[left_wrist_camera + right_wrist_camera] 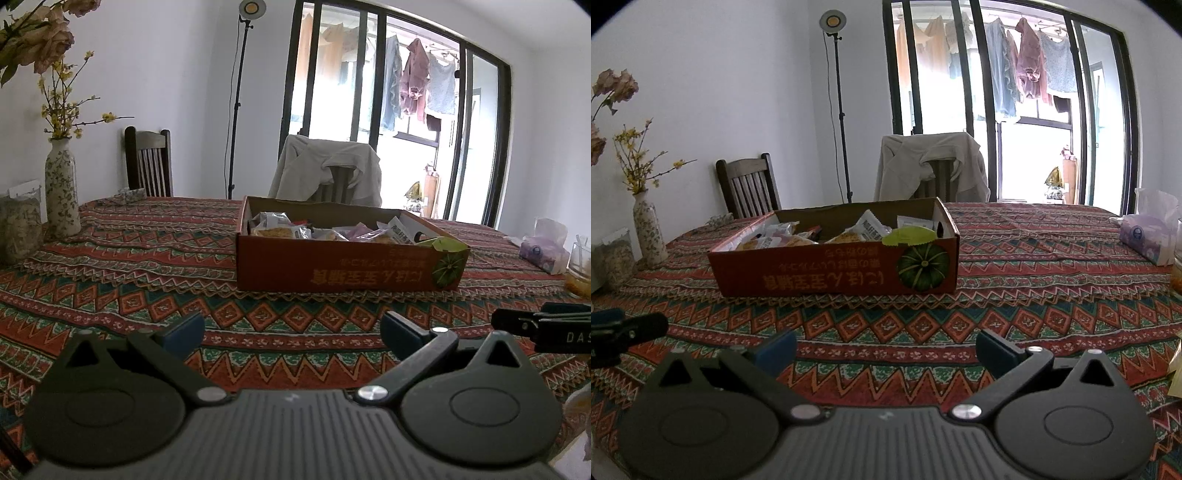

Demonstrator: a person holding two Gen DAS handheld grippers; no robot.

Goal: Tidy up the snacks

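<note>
We find the snacks (pixel 849 232) lying in the box (pixel 834 273); both the left gripper (pixel 291 332) and right gripper (pixel 886 349) hover spread, empty, over the table (pixel 1034 295); stage undeterminable.

Floral vase (pixel 61 188), tissue pack (pixel 1148 236), draped chair (pixel 328 173)

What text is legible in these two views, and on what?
"DAS": white letters on the right gripper, cut off at the frame edge.
Yellow print on the box front: upside down, not readable.
Snack packets: print too small.
Tissue pack logo: too blurred.
</note>
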